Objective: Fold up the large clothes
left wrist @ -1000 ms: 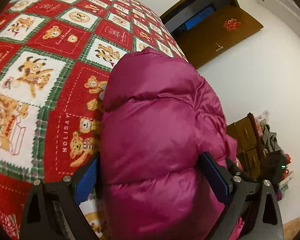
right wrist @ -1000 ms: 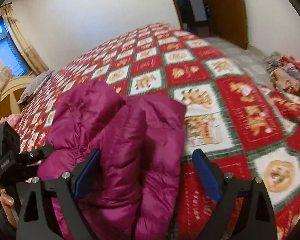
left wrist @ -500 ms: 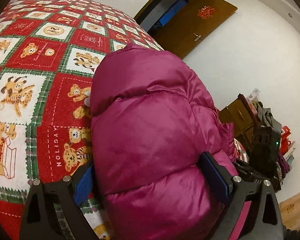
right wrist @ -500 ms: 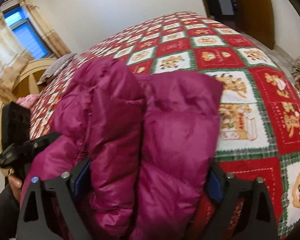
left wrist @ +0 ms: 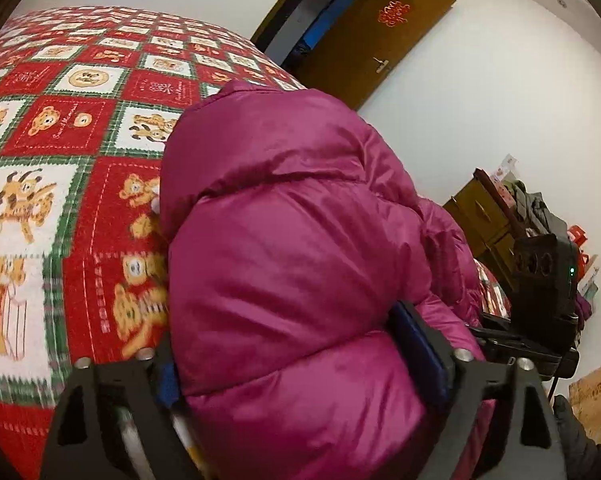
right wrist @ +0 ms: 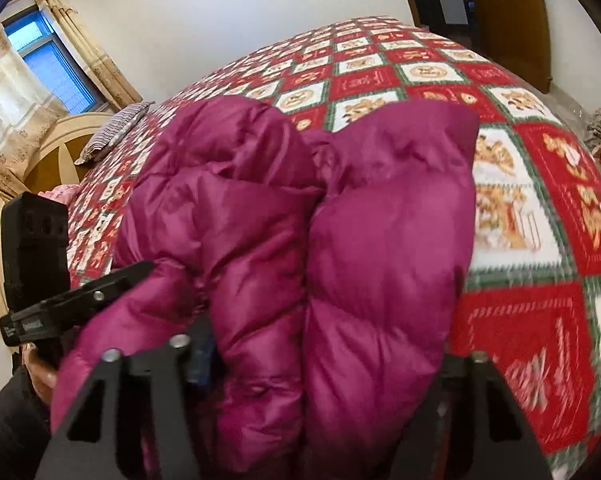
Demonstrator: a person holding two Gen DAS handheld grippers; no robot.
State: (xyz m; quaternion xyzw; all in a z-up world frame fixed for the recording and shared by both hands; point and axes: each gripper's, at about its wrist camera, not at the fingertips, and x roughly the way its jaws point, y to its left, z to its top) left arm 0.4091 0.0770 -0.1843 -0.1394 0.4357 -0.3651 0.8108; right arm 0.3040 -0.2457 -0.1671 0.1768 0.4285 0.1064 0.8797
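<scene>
left wrist view: magenta puffer jacket (left wrist: 292, 248), glossy and quilted, bulging between both fingers of left gripper (left wrist: 300, 364), clamped on the bundle, lying on red teddy-bear quilt (left wrist: 72, 128). right wrist view: same jacket (right wrist: 340, 240) in 2 puffy lobes, wedged between fingers of right gripper (right wrist: 324, 354), squeezed on it. only there: window (right wrist: 48, 64), pillow (right wrist: 112, 136). only left: cabinet (left wrist: 480, 216).
</scene>
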